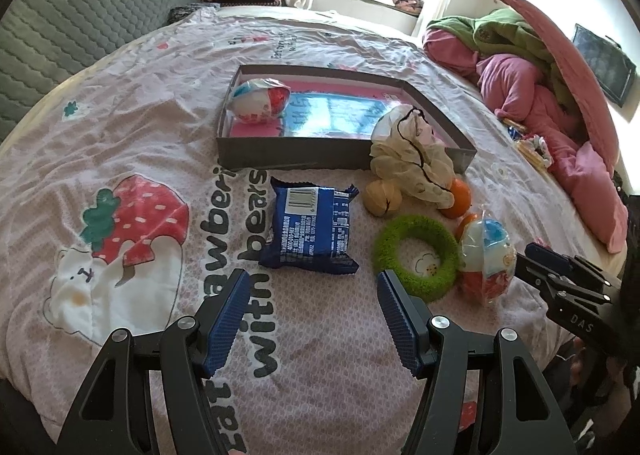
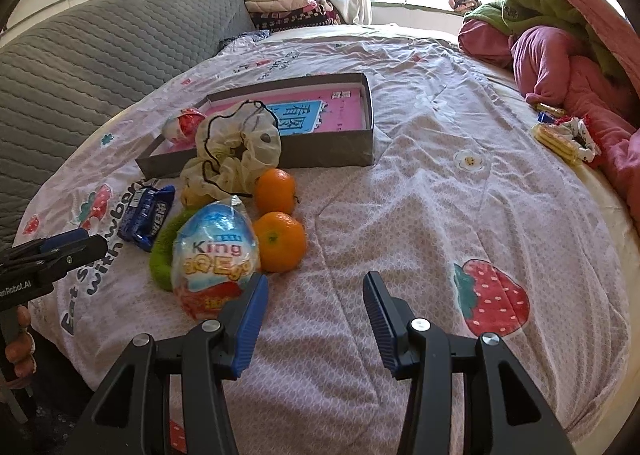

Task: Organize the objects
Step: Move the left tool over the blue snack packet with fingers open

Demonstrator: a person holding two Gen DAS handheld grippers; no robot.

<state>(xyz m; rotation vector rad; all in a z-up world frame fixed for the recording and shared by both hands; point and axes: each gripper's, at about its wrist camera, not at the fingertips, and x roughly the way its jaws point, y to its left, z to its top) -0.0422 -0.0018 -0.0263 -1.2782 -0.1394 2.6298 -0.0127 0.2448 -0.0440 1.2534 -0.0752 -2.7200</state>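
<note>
A shallow grey box with a pink and blue bottom lies on the bed; a wrapped toy egg lies in its corner. In front of it lie a blue snack packet, a walnut, a cream scrunchie leaning on the box wall, a green fuzzy ring, two oranges and a second wrapped egg. My left gripper is open, just short of the packet. My right gripper is open, beside the second egg.
A bedsheet with strawberry prints covers the bed. Pink and green bedding is piled at the right. A grey quilted cushion stands at the left. Snack packets lie near the pile.
</note>
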